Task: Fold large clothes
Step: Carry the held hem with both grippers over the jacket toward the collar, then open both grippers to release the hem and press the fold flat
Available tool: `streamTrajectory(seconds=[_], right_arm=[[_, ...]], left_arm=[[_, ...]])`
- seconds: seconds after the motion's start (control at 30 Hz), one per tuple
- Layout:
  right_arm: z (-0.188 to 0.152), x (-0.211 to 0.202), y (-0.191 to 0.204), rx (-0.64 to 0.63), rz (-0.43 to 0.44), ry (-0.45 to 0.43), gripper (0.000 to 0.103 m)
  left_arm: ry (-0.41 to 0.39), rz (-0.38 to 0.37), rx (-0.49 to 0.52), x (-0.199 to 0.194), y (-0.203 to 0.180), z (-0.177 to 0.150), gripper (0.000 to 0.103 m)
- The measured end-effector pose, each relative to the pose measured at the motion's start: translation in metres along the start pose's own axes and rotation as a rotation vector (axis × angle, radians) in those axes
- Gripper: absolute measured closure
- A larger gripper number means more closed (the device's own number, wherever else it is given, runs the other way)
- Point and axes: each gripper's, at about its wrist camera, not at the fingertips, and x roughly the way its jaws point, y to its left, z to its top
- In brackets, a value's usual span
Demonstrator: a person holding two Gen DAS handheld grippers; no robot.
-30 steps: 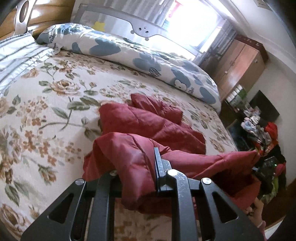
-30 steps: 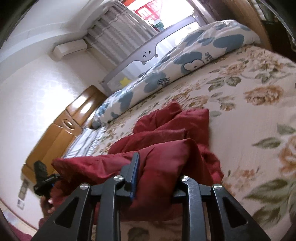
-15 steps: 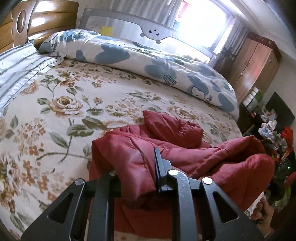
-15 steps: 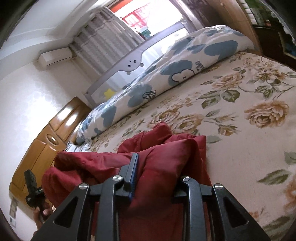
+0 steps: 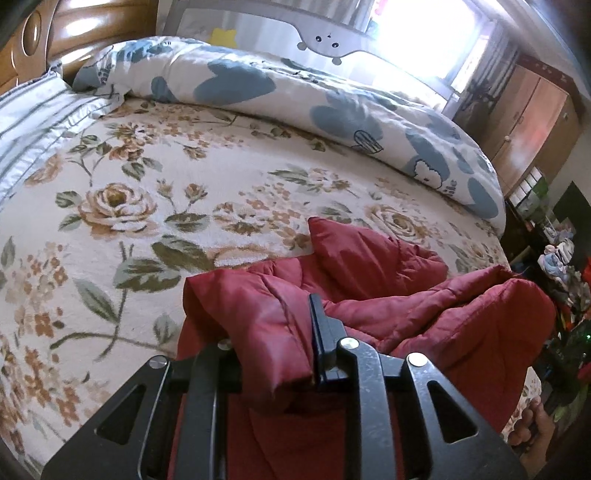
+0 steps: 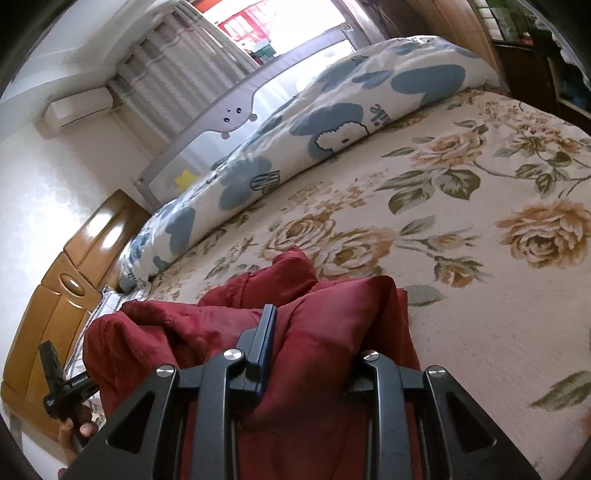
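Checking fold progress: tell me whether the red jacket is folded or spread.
Neither: the red jacket is bunched, both grippers lifting its near edge.

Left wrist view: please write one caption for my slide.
Left gripper clamps a fold of red padded jacket over floral bedspread.

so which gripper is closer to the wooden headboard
Left. The left gripper holds the jacket on the headboard side of the bed. The right gripper holds it further toward the foot, with the headboard far off to its left.
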Motion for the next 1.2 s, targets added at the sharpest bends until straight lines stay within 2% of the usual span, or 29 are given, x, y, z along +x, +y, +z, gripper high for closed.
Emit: streamTrajectory(seconds=[0.3, 0.43, 0.67, 0.8, 0.83, 0.87, 0.93, 1.0, 1.07, 1.13, 1.2], right_arm=[[0.013, 0.06, -0.024, 0.107, -0.032, 0.026, 0.077], [0.014, 0.085, -0.032, 0.106, -0.06, 0.043, 0.076], [0.011, 0.118, -0.042, 0.114, -0.082, 0.071, 0.076], [0.011, 0.125, -0.042, 0.109, -0.093, 0.077, 0.076], [0.011, 0.126, -0.042, 0.108, -0.095, 0.076, 0.076], [0.01, 0.126, -0.043, 0.109, -0.095, 0.073, 0.076], [0.009, 0.126, -0.045, 0.12, -0.089, 0.07, 0.076], [0.008, 0.125, -0.049, 0.14, -0.078, 0.067, 0.076], [0.008, 0.125, -0.049, 0.143, -0.076, 0.064, 0.076], [0.008, 0.125, -0.049, 0.141, -0.078, 0.063, 0.076], [0.008, 0.124, -0.045, 0.123, -0.089, 0.058, 0.075]], left_arm=[[0.071, 0.047, -0.015, 0.06, 0.001, 0.022, 0.081], [0.105, 0.071, -0.043, 0.086, 0.005, 0.025, 0.08], [0.124, 0.075, -0.053, 0.104, 0.008, 0.026, 0.078], [0.128, 0.019, -0.099, 0.092, 0.016, 0.027, 0.072], [0.124, 0.009, -0.103, 0.085, 0.016, 0.026, 0.067], [0.11, 0.008, -0.102, 0.076, 0.016, 0.026, 0.058], [0.054, 0.035, -0.084, 0.05, 0.015, 0.022, 0.044], [0.0, 0.0, -0.071, 0.019, 0.013, 0.017, 0.044], [-0.038, -0.085, -0.059, -0.005, 0.008, 0.011, 0.044], [-0.048, -0.141, -0.006, -0.021, -0.01, 0.0, 0.044], [-0.037, -0.173, 0.091, -0.029, -0.04, -0.017, 0.044]])
